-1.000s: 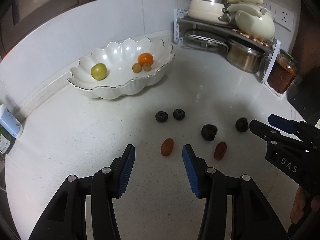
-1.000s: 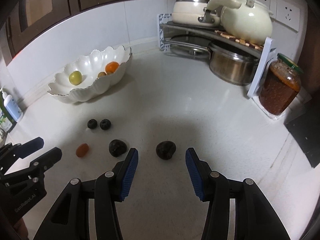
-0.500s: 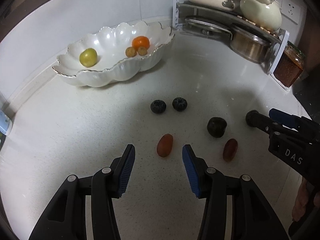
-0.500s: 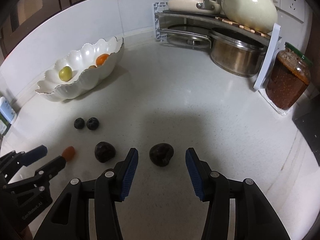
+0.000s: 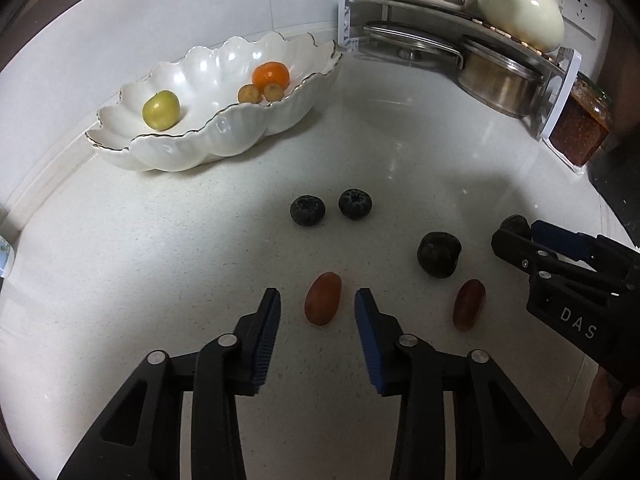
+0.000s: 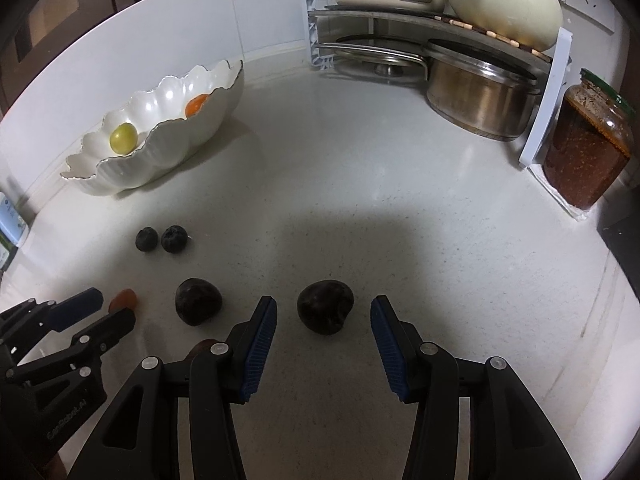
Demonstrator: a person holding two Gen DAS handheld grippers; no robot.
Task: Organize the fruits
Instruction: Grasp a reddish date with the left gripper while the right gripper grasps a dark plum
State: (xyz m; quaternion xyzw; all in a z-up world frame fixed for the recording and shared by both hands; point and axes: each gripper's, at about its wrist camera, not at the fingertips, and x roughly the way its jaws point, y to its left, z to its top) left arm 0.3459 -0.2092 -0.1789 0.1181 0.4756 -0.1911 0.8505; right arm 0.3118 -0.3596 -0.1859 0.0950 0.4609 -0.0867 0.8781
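Our left gripper (image 5: 318,304) is closing around a red grape (image 5: 323,298) lying between its pads on the counter – small, soft, slippery, best pinched gently across its middle. Our right gripper (image 6: 323,316) stands open, bracketing a dark plum (image 6: 325,306) – firmer, rounder.

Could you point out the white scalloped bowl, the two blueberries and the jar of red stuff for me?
White scalloped bowl (image 5: 208,142), left wrist view: its front outer wall.
Blueberries (image 5: 307,210), left wrist view: top of the left one.
Jar (image 6: 584,156), right wrist view: middle of its glass side.
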